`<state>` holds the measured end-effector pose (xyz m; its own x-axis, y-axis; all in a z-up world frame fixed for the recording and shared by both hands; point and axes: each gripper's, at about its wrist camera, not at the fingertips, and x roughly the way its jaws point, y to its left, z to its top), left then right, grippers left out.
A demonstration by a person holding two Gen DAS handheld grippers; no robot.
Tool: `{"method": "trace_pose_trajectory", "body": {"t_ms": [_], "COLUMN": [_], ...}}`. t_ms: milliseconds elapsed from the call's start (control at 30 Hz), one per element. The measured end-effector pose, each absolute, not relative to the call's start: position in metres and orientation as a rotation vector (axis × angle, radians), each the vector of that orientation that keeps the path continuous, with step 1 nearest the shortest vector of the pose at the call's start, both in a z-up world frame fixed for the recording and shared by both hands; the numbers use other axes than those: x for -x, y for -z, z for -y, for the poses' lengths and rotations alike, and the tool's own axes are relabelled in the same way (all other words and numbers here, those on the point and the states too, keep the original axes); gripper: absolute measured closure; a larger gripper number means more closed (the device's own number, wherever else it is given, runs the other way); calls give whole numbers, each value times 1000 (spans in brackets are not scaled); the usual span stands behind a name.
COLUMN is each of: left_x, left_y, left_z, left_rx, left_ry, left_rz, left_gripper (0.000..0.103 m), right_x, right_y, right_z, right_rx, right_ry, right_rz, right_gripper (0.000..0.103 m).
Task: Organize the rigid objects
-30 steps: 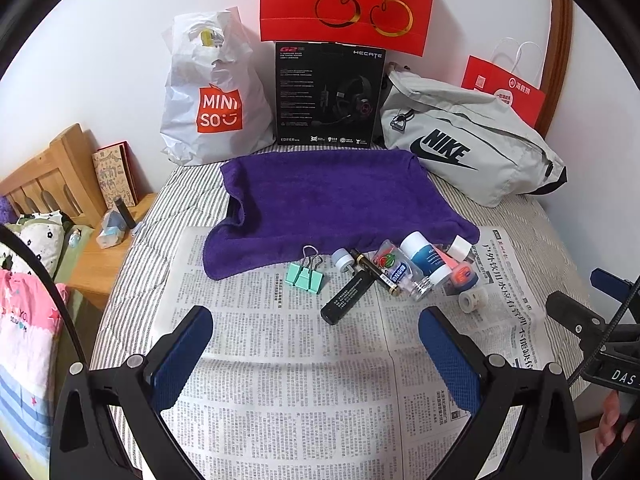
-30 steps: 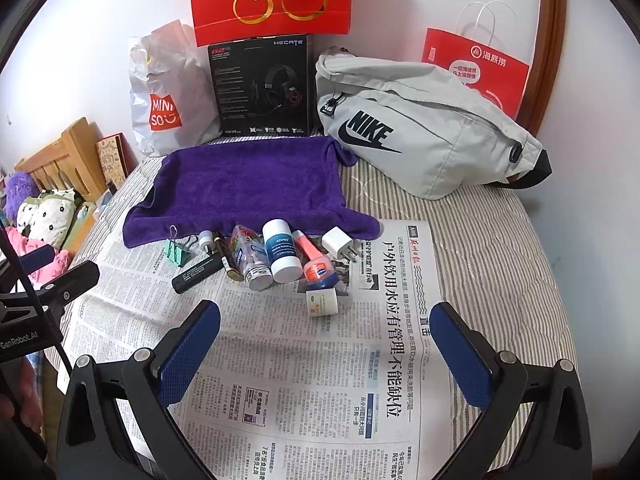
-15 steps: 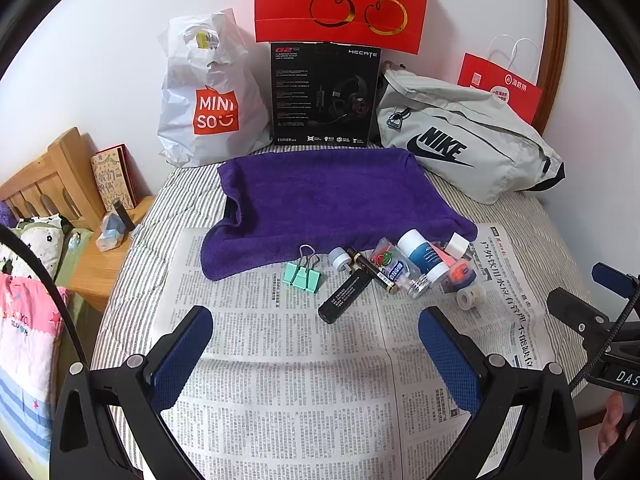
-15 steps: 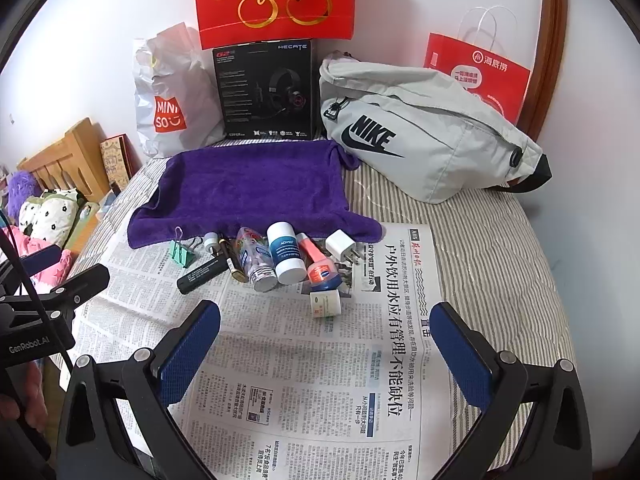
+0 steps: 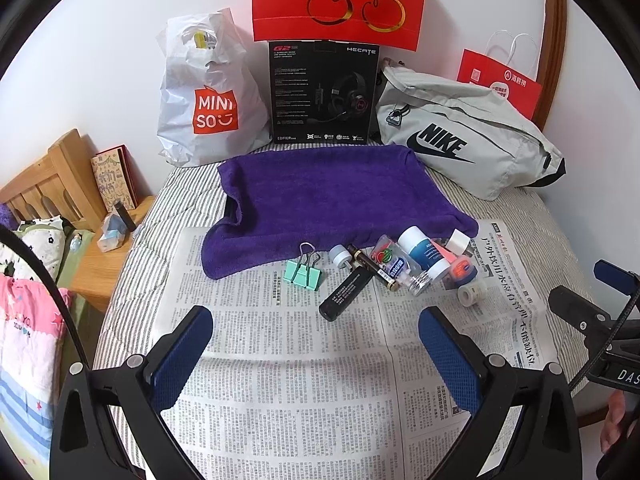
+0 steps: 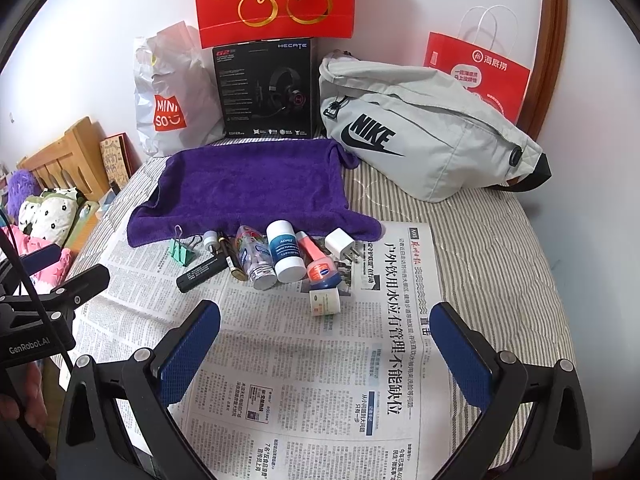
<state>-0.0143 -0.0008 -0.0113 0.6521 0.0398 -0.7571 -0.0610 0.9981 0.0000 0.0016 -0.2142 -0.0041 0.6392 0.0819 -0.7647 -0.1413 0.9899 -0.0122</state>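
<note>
A row of small objects lies on newspaper (image 5: 288, 360) just in front of a purple towel (image 5: 332, 196): a green binder clip (image 5: 303, 274), a black tube (image 5: 347, 290), a clear bottle (image 5: 396, 266), a white-and-blue bottle (image 6: 285, 250), an orange tube (image 6: 318, 264), a white charger plug (image 6: 340, 242) and a small tape roll (image 6: 325, 300). My left gripper (image 5: 316, 352) is open and empty, short of the objects. My right gripper (image 6: 326, 352) is open and empty, just short of the tape roll.
At the back of the striped bed stand a white Miniso bag (image 5: 208, 96), a black headset box (image 5: 324, 92), a grey Nike bag (image 5: 464, 140) and red paper bags (image 6: 476, 76). A wooden bedside stand (image 5: 108, 256) is to the left.
Both views have shifted slightly, with the objects a little higher and further off. Both grippers stay open and nothing on the newspaper has moved.
</note>
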Motion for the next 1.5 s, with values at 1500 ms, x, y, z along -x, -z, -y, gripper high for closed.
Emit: {"method": "trace_pose_trajectory", "body": {"t_ms": [1500], "left_x": [-66], "left_y": [94], "left_z": [-33], "left_rx": [19], "left_ry": [-41], "left_rz": [-945], "left_gripper": [0], "right_x": [-36], "right_y": [47], "right_z": [222], "right_rx": [131], "right_ry": [-112], "right_rz": [-977], "right_gripper": [0]}}
